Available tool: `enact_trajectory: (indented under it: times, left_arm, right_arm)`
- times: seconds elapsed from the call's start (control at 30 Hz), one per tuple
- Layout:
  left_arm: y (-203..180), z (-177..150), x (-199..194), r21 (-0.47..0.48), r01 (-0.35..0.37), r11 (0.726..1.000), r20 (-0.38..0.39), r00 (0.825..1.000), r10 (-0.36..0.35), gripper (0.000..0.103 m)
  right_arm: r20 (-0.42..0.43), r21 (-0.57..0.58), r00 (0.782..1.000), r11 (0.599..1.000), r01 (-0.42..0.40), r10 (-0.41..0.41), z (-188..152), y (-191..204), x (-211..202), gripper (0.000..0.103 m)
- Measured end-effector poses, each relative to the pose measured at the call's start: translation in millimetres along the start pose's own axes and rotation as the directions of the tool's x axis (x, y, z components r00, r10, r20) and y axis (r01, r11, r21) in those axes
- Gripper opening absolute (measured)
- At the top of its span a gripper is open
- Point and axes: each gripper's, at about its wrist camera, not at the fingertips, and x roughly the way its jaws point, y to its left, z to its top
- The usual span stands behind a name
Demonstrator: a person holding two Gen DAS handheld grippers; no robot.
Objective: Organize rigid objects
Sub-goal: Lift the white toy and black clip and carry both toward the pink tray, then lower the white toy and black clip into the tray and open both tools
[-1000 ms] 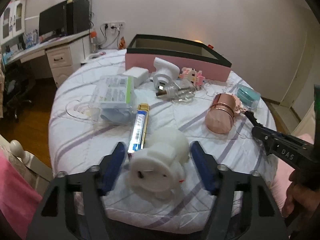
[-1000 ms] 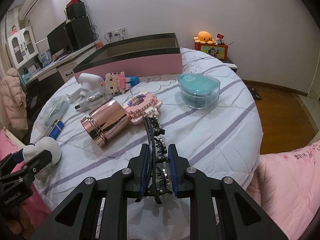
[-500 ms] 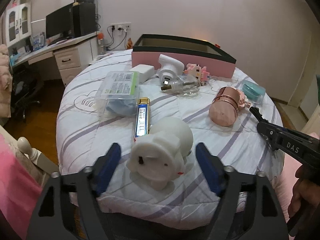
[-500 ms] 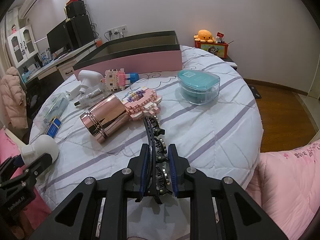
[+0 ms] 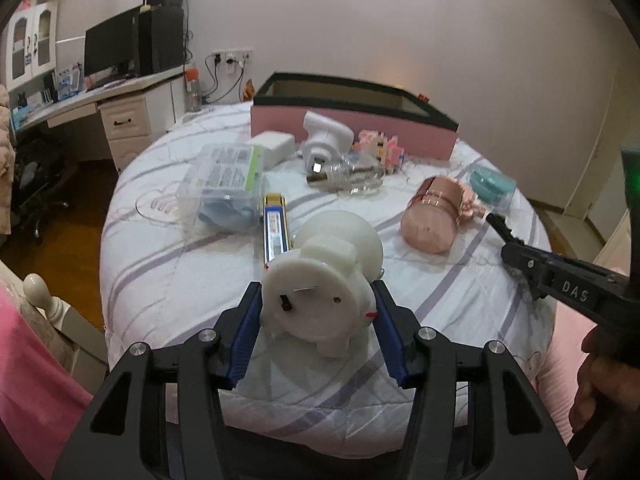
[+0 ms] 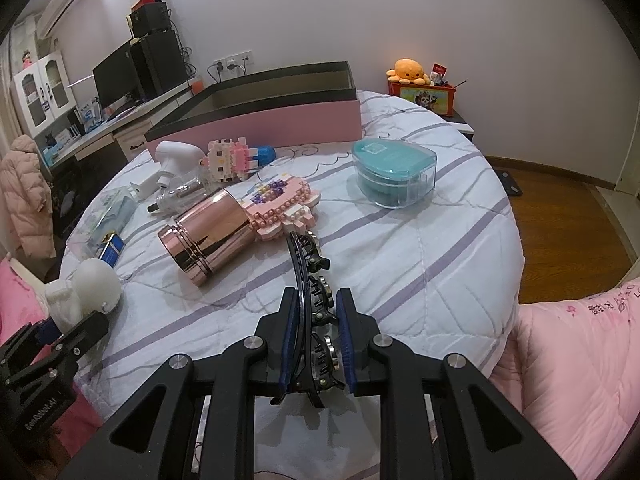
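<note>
A white round-headed figurine (image 5: 328, 272) lies on its side near the bed's front edge, its flat base facing me. My left gripper (image 5: 316, 296) has its jaws closing around that base, and the blue pads touch both sides of it. The right wrist view shows the figurine (image 6: 88, 284) and left gripper (image 6: 72, 328) at the lower left. My right gripper (image 6: 316, 300) is shut on a black hair claw clip (image 6: 308, 268), held just above the striped quilt (image 6: 440, 264). An open pink box with a black rim (image 6: 260, 124) stands at the far side of the bed.
On the quilt lie a rose-gold canister (image 6: 208, 236), pink block toys (image 6: 280, 204), a teal lidded container (image 6: 394, 176), a white spray bottle (image 5: 324, 140), a blue-and-gold pack (image 5: 274, 228) and a clear packet (image 5: 224, 184). A desk stands at the left. A pink duvet (image 6: 580, 360) lies at the right.
The left jaws widened, then closed in until the pads met the figurine's base. The right gripper and its clip stayed where they were.
</note>
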Motion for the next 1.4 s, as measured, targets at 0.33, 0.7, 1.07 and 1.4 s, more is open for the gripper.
enact_trajectory:
  times: [0.33, 0.7, 1.07, 1.4]
  left_arm:
    - [3.5, 27.2, -17.8, 0.01, 0.01, 1.0, 0.071, 0.997, -0.011, 0.054]
    - [8.4, 139.0, 14.1, 0.023, -0.031, 0.999, 0.161, 0.987, 0.027, 0.054]
    - [2.2, 247.9, 122.0, 0.034, -0.046, 0.998, 0.096, 0.994, 0.043, 0.054]
    - [-11.3, 260.9, 219.2, 0.032, -0.042, 0.999, -0.102, 0.994, 0.045, 0.054]
  right_arm:
    - [0.051, -0.011, 0.998, 0.999, -0.043, 0.043, 13.4, 8.3, -25.2, 0.019]
    - [0.125, -0.117, 0.984, 0.987, -0.111, 0.125, 110.1, 36.1, -25.2, 0.019]
    - [0.042, -0.107, 0.987, 0.983, -0.153, 0.158, 229.7, 45.8, 72.1, 0.019]
    - [-0.145, -0.052, 0.985, 0.994, -0.101, 0.093, 245.2, 29.1, 171.7, 0.02]
